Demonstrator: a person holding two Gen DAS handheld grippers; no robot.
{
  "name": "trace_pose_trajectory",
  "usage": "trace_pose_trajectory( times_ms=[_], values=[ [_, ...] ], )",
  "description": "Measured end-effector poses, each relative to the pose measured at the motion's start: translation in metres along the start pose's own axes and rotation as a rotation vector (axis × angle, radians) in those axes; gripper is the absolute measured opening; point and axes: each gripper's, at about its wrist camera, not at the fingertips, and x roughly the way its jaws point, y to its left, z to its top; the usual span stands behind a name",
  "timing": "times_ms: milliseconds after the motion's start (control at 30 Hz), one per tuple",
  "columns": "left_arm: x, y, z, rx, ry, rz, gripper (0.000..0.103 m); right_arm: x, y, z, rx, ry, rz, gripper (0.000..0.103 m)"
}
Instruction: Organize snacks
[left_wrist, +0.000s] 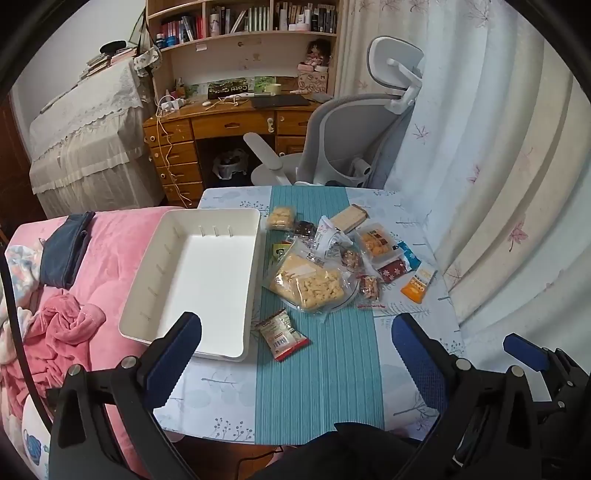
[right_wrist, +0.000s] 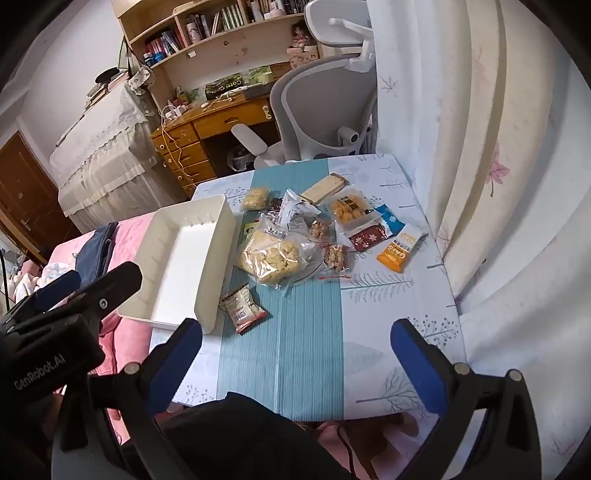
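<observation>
An empty white bin (left_wrist: 192, 280) (right_wrist: 184, 258) sits at the table's left edge. Right of it lies a pile of snack packets: a big clear bag of puffs (left_wrist: 310, 284) (right_wrist: 273, 256), an orange packet (left_wrist: 417, 286) (right_wrist: 399, 253), a wafer bar (left_wrist: 349, 218) (right_wrist: 325, 188) and others. A small red-edged packet (left_wrist: 282, 334) (right_wrist: 242, 304) lies alone by the bin's near corner. My left gripper (left_wrist: 295, 332) is open and empty above the near table. My right gripper (right_wrist: 295, 336) is open and empty, held level with it; its finger (left_wrist: 524, 350) shows in the left wrist view.
The table (right_wrist: 388, 332) has a teal runner (left_wrist: 317, 387) down its middle. A pink bed (left_wrist: 92, 295) borders it on the left, curtains (left_wrist: 498, 166) on the right. A grey office chair (left_wrist: 351, 140) and wooden desk (left_wrist: 221, 125) stand behind.
</observation>
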Motion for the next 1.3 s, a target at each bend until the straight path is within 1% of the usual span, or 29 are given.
trace_pose_trajectory(
  times_ms=[200, 300, 367, 400, 600, 733, 1000, 1067, 1133, 1167, 1300],
  values=[
    [0.0, 0.0, 0.0, -0.006, 0.009, -0.013, 0.102, 0.001, -0.002, 0.002, -0.002, 0.008, -0.003, 0.102],
    [0.01, -0.006, 0.001, -0.003, 0.016, -0.024, 0.102, 0.001, -0.001, 0.002, -0.002, 0.007, -0.01, 0.102],
    [0.012, -0.007, 0.002, -0.001, 0.017, -0.035, 0.102, 0.0, -0.002, 0.002, -0.002, 0.007, -0.01, 0.102],
    [0.013, -0.001, 0.003, -0.001, 0.019, -0.041, 0.102, 0.0, -0.002, 0.001, -0.003, 0.007, -0.01, 0.102],
    [0.016, -0.008, 0.002, -0.002, 0.022, -0.05, 0.102, 0.001, -0.003, 0.002, -0.003, 0.01, -0.014, 0.102],
    [0.015, -0.005, 0.002, -0.007, 0.029, -0.076, 0.102, 0.001, -0.003, 0.002, -0.003, 0.011, -0.016, 0.102],
    [0.016, -0.003, 0.0, -0.021, 0.05, -0.084, 0.102, 0.0, -0.005, 0.002, -0.003, 0.013, -0.017, 0.102],
    [0.017, -0.002, -0.001, -0.026, 0.057, -0.085, 0.102, -0.003, 0.002, 0.002, -0.002, 0.013, -0.018, 0.102],
    [0.018, -0.002, -0.001, -0.026, 0.058, -0.083, 0.102, -0.001, -0.008, -0.001, 0.001, 0.015, -0.019, 0.102],
    [0.018, -0.002, -0.001, -0.024, 0.058, -0.082, 0.102, -0.008, -0.012, 0.0, 0.002, 0.017, -0.019, 0.102],
    [0.019, -0.001, -0.003, -0.019, 0.065, -0.085, 0.102, -0.003, -0.015, -0.002, 0.007, 0.017, -0.027, 0.102]
  ],
)
